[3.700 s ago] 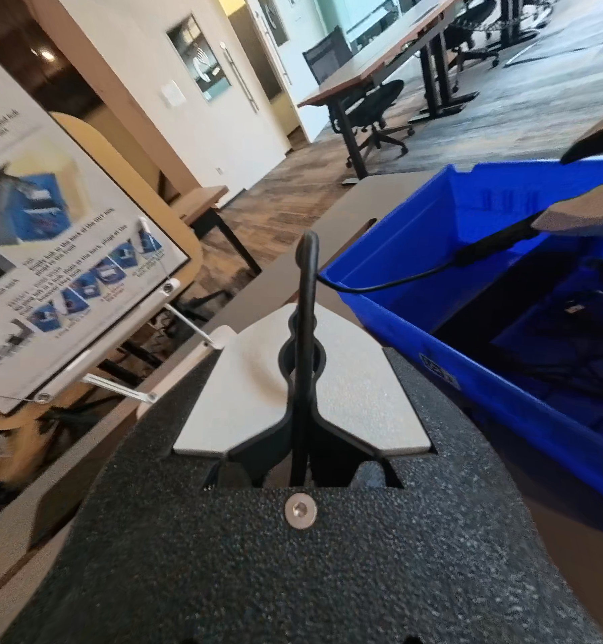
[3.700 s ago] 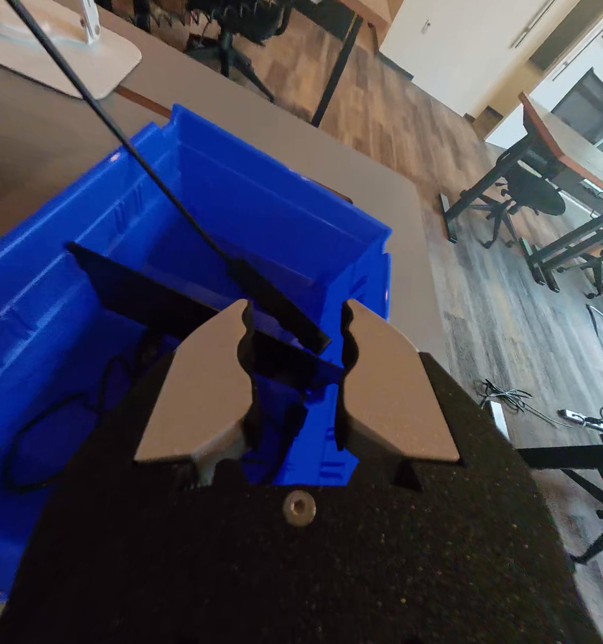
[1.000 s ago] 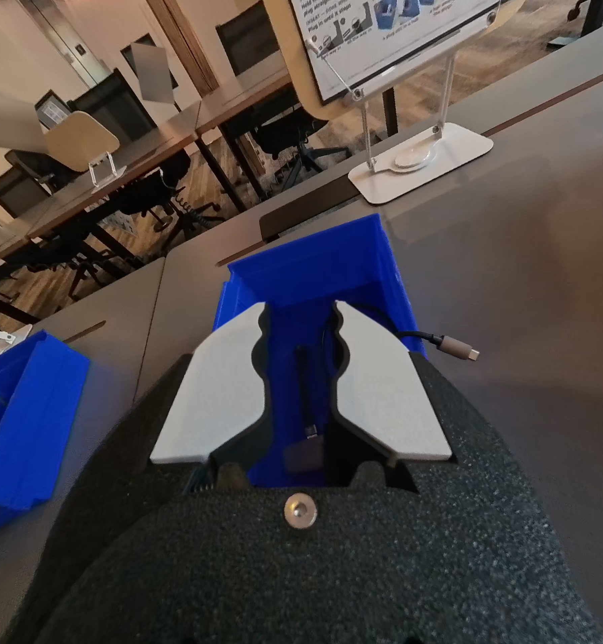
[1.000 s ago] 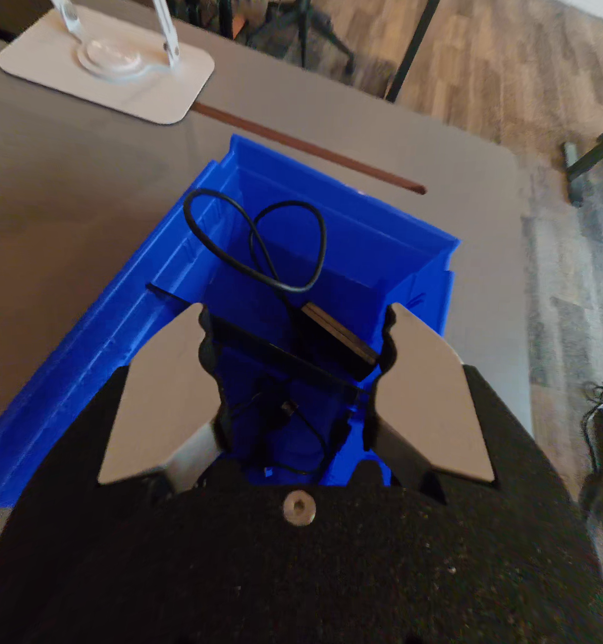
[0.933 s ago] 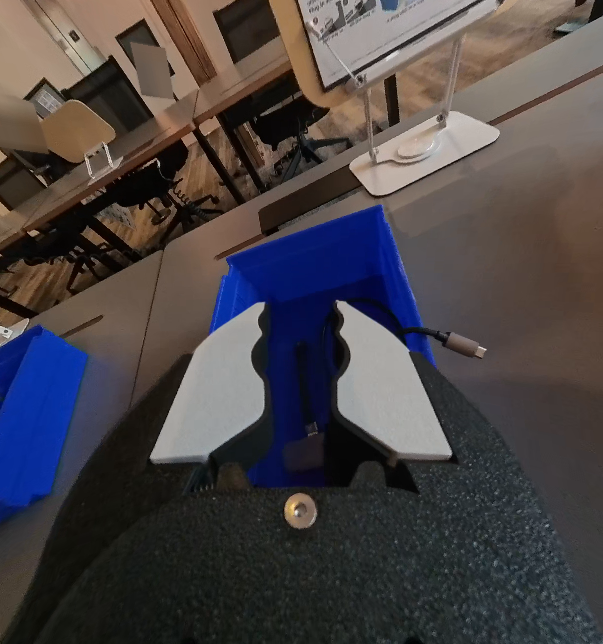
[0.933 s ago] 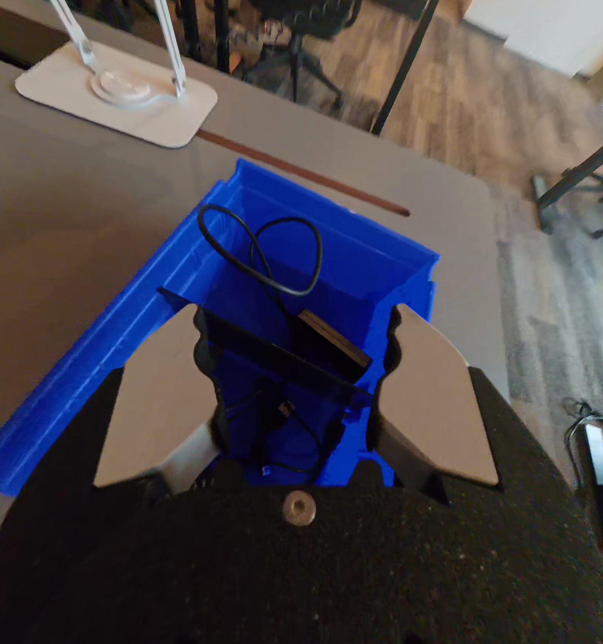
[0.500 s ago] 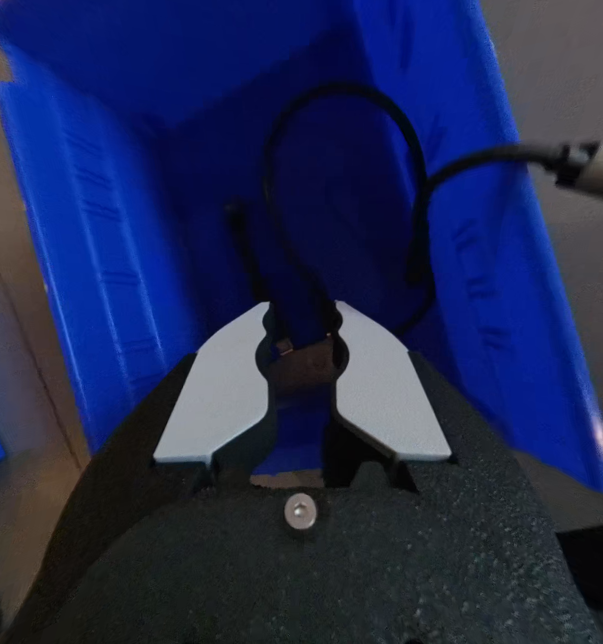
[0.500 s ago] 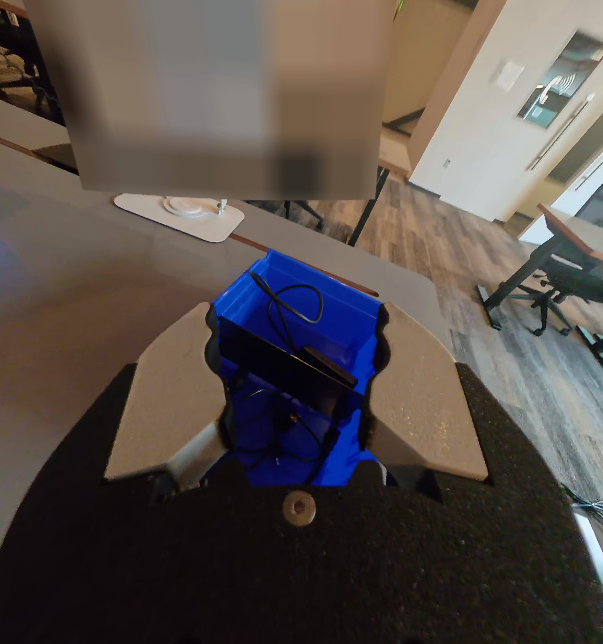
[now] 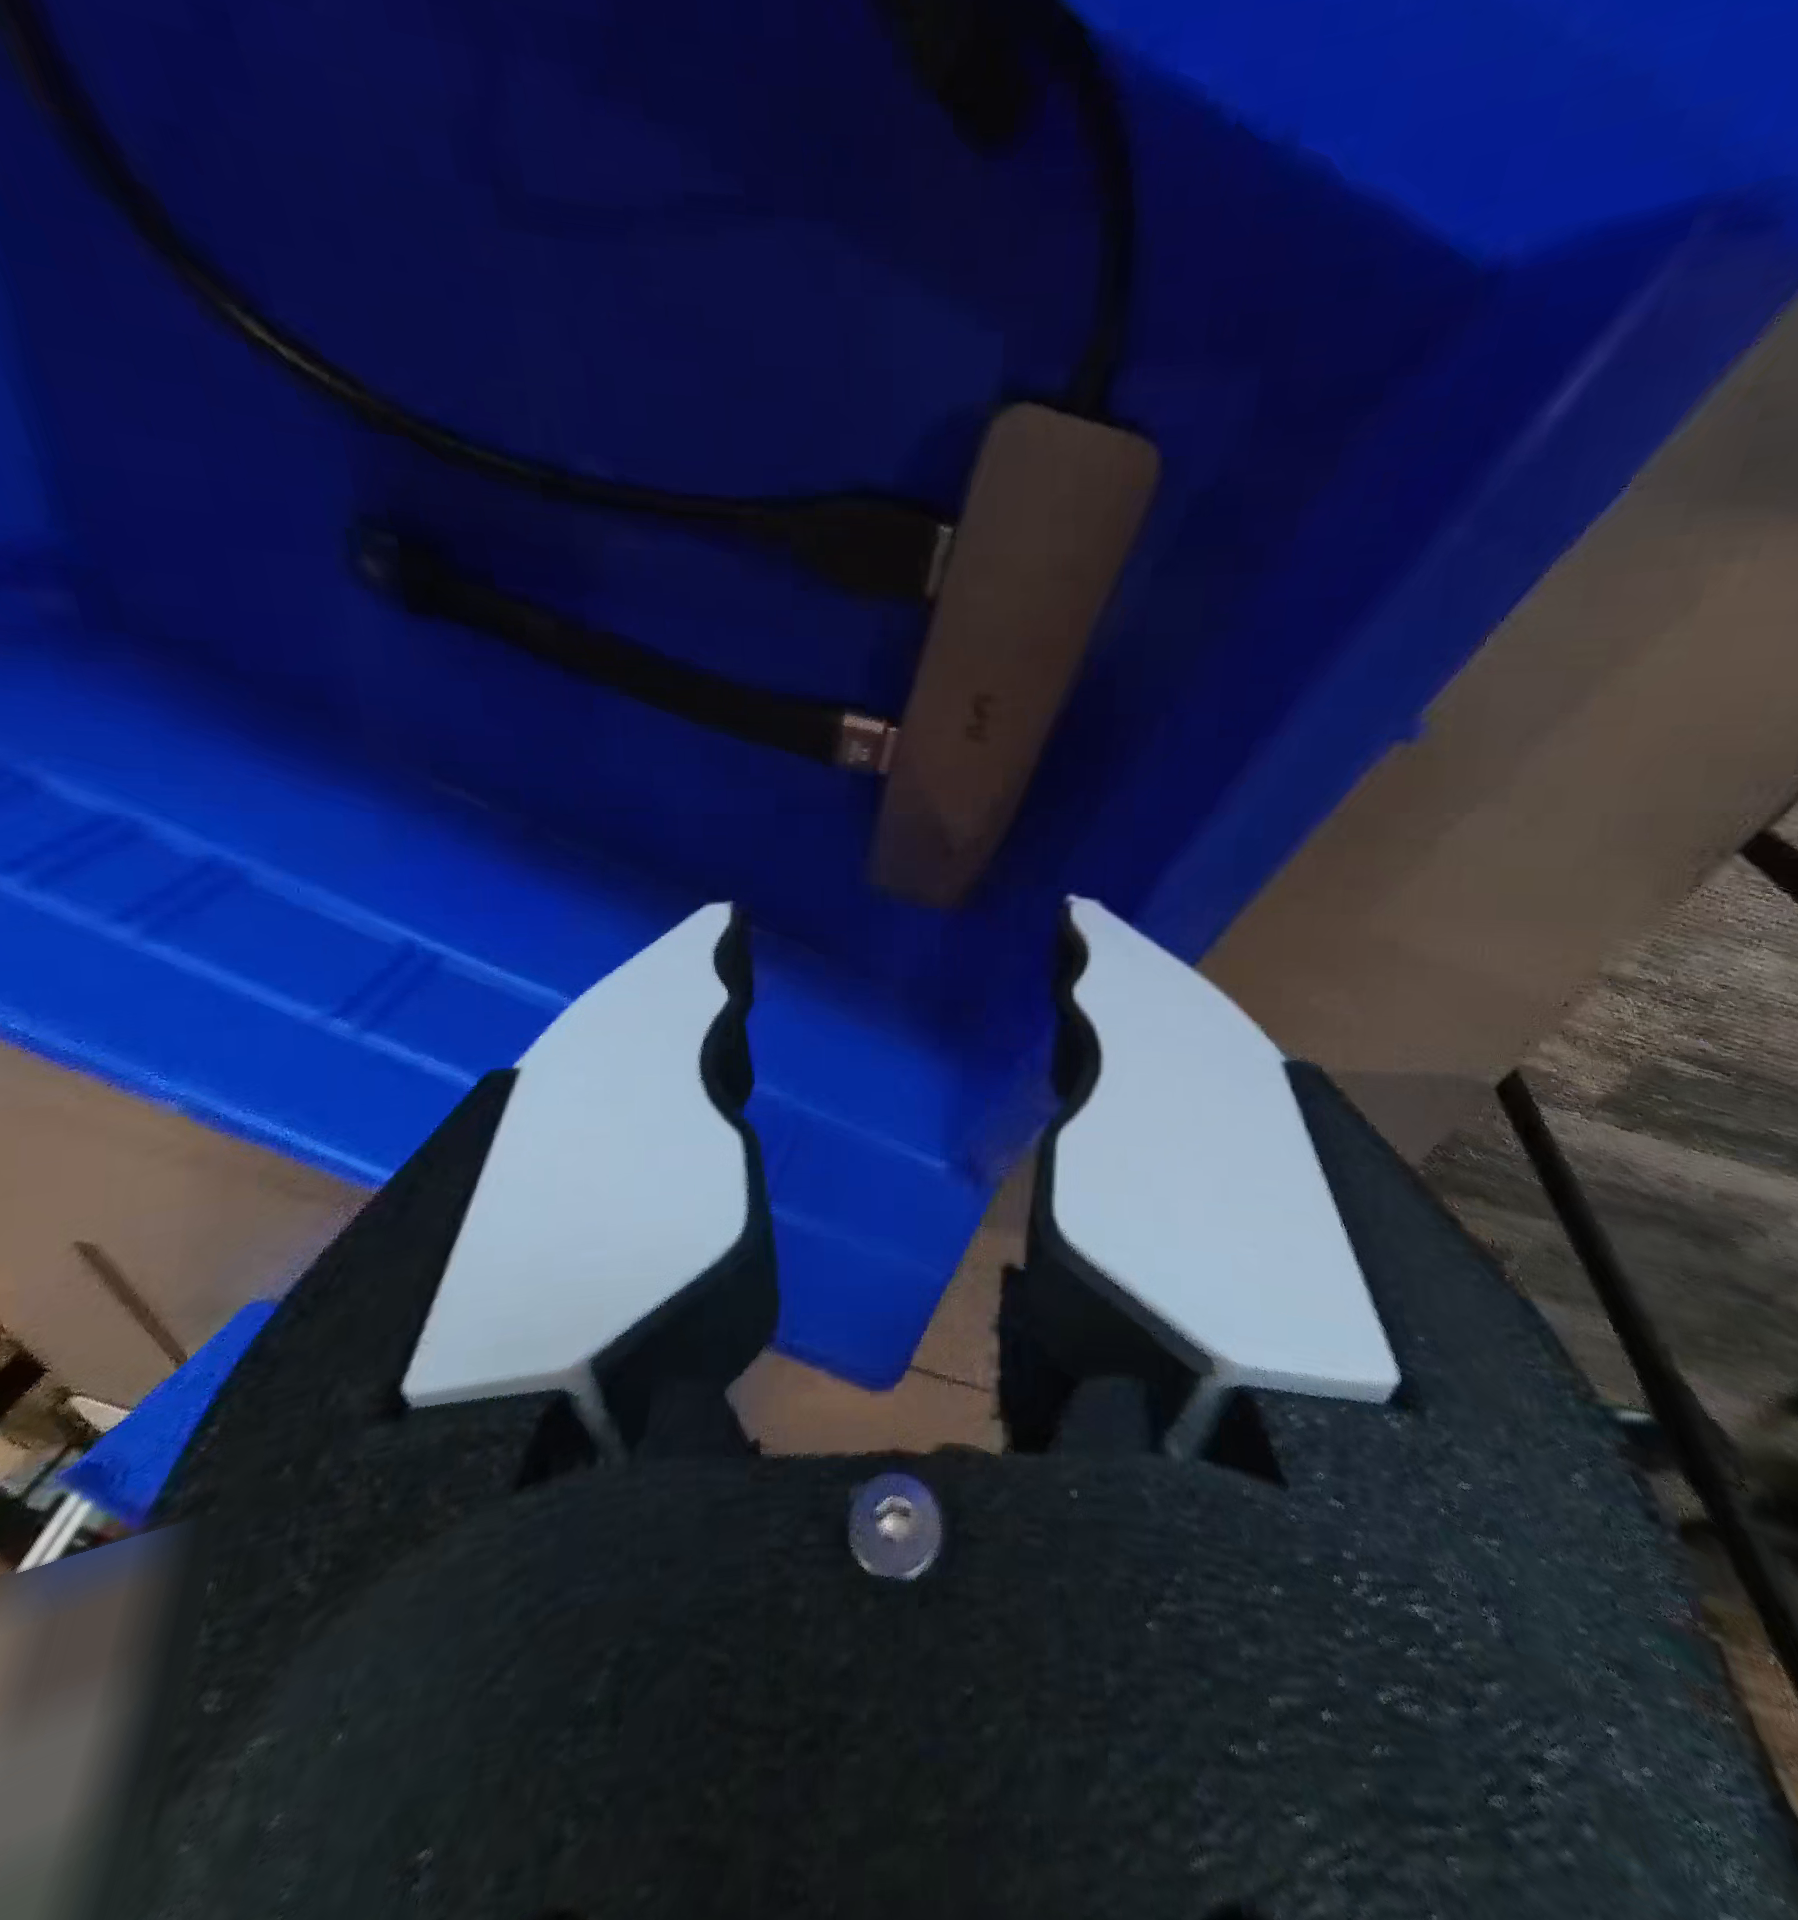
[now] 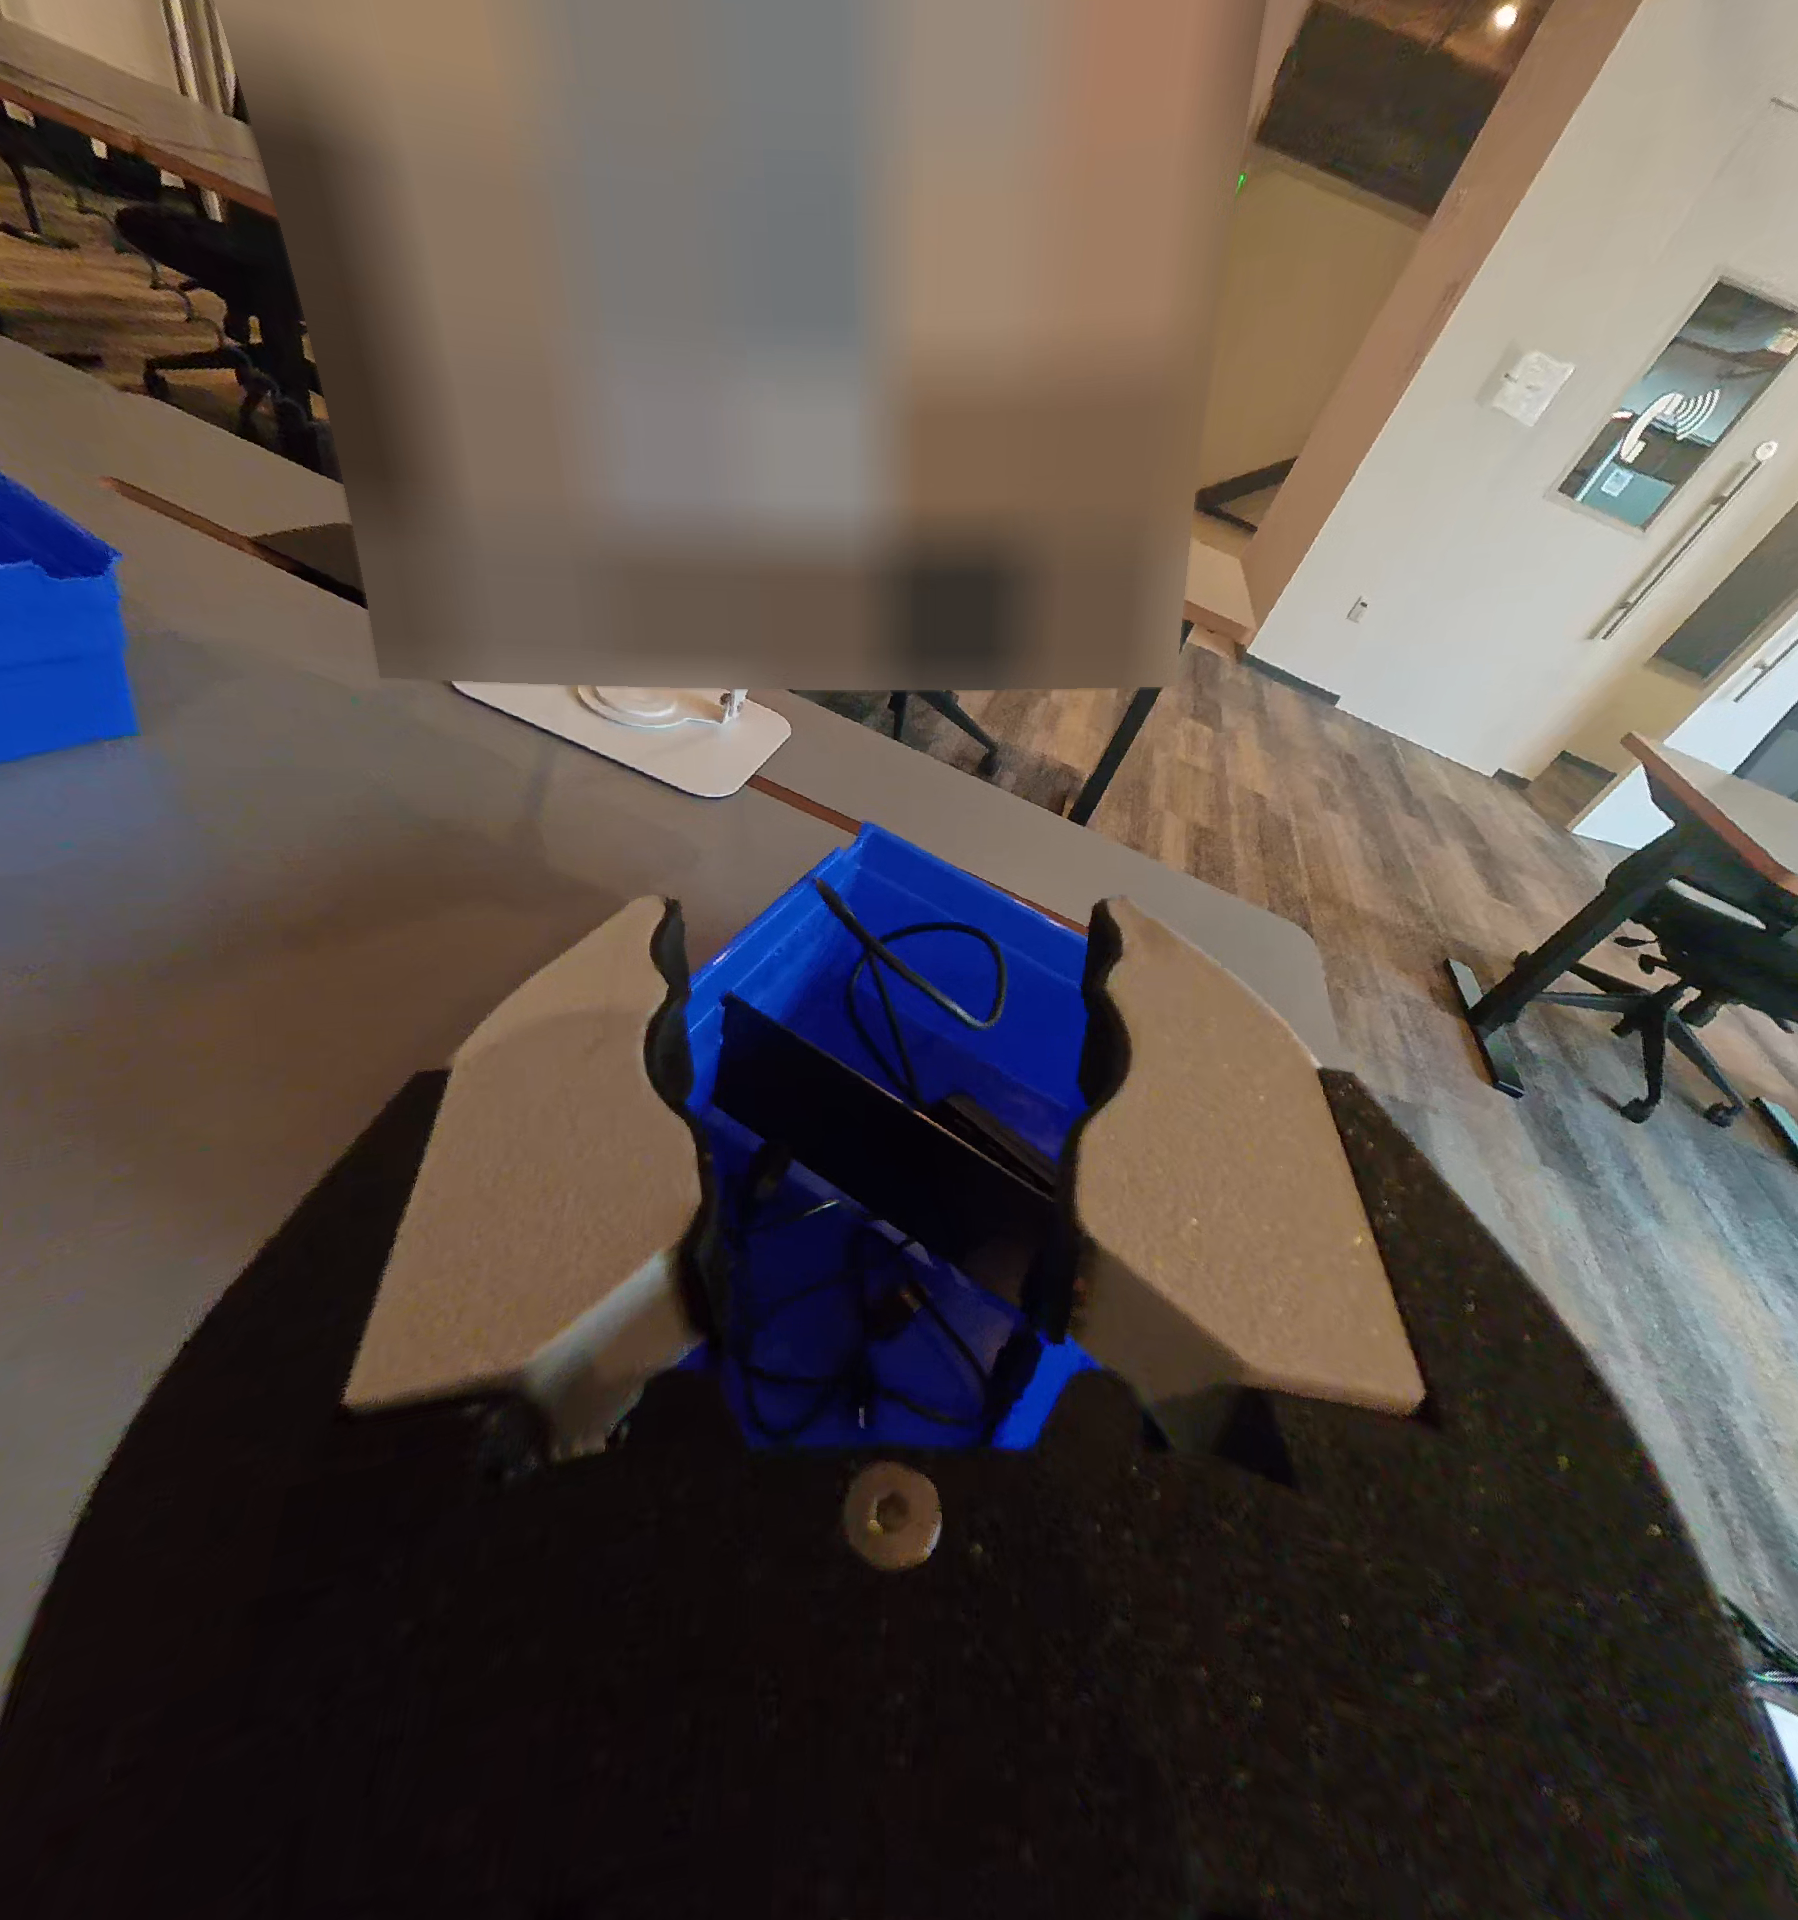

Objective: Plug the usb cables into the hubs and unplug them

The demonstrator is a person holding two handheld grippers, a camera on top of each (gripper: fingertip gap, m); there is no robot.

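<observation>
In the left wrist view a grey USB hub (image 9: 1020, 665) lies on the floor of a blue bin (image 9: 251, 935). A black cable's plug (image 9: 900, 540) sits in the hub's side. A flat black cable's silver plug (image 9: 864, 743) meets the same side; how deep it sits is unclear. My left gripper (image 9: 900, 920) is open and empty, just short of the hub's near end. My right gripper (image 10: 884, 914) is open and empty, held above a second blue bin (image 10: 926, 883) with a black divider (image 10: 874, 1112) and loose black cables (image 10: 843, 1320).
Both bins stand on a grey table (image 10: 251, 883). A third blue bin (image 10: 22, 644) is at the far left, and a white stand base (image 10: 646, 727) at the back. The table edge and wooden floor (image 10: 1394, 935) lie to the right. The left gripper's tips are roughly 65 cm from the right gripper's.
My left gripper has opened wider; the hub that sat between its fingers now lies in the bin beyond the tips. My right gripper has drawn back and tilted up from its bin.
</observation>
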